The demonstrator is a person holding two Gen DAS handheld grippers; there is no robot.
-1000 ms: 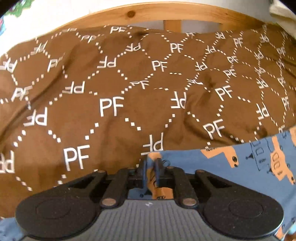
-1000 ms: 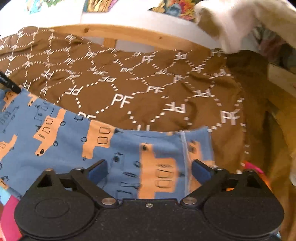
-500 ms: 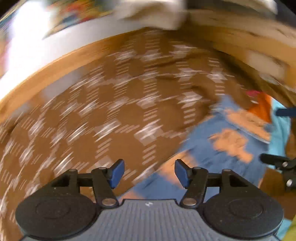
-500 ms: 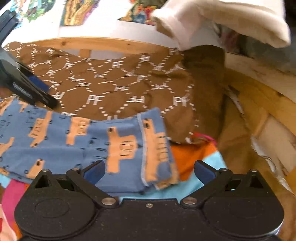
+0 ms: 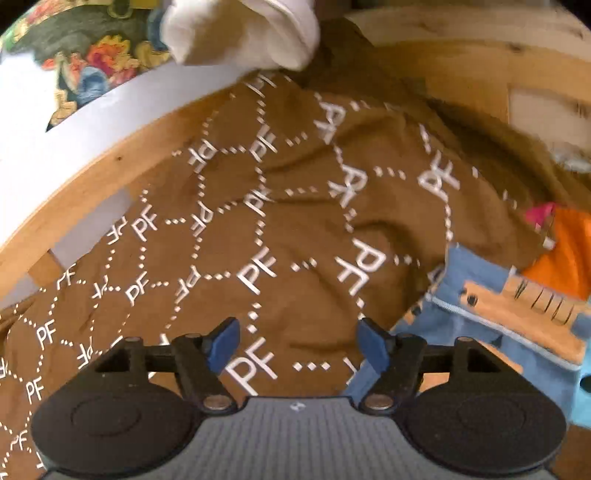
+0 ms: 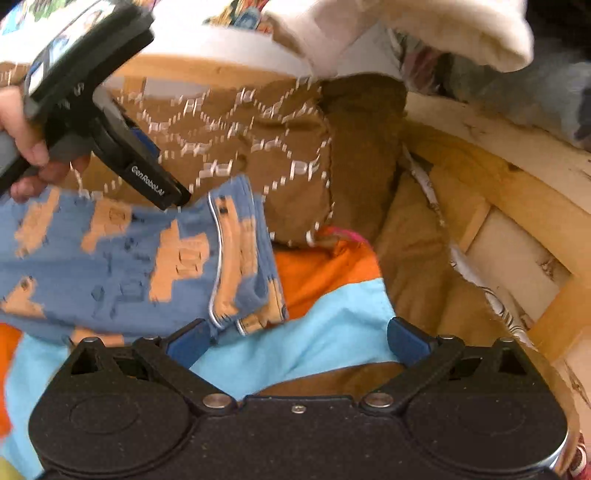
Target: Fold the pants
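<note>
The blue pants with orange truck prints [image 6: 122, 266] lie folded on the bed, their hem end toward the right; they also show in the left wrist view [image 5: 517, 332] at the right. My left gripper [image 5: 299, 341] is open and empty over the brown blanket, left of the pants. In the right wrist view the left gripper's finger [image 6: 147, 173] hangs just above the pants' far edge. My right gripper [image 6: 299, 339] is open and empty, just in front of the pants' hem corner, over the light blue cloth.
A brown blanket with white PF letters [image 5: 295, 229] covers the bed. An orange and light blue cloth [image 6: 325, 302] lies under the pants. A wooden bed frame [image 6: 517, 192] runs behind and to the right. A white cloth [image 5: 240, 33] hangs over the rail.
My left gripper let go of the pants, opened and swung to the right over the blanket. My right gripper stayed open and drew back and right from over the pants.
</note>
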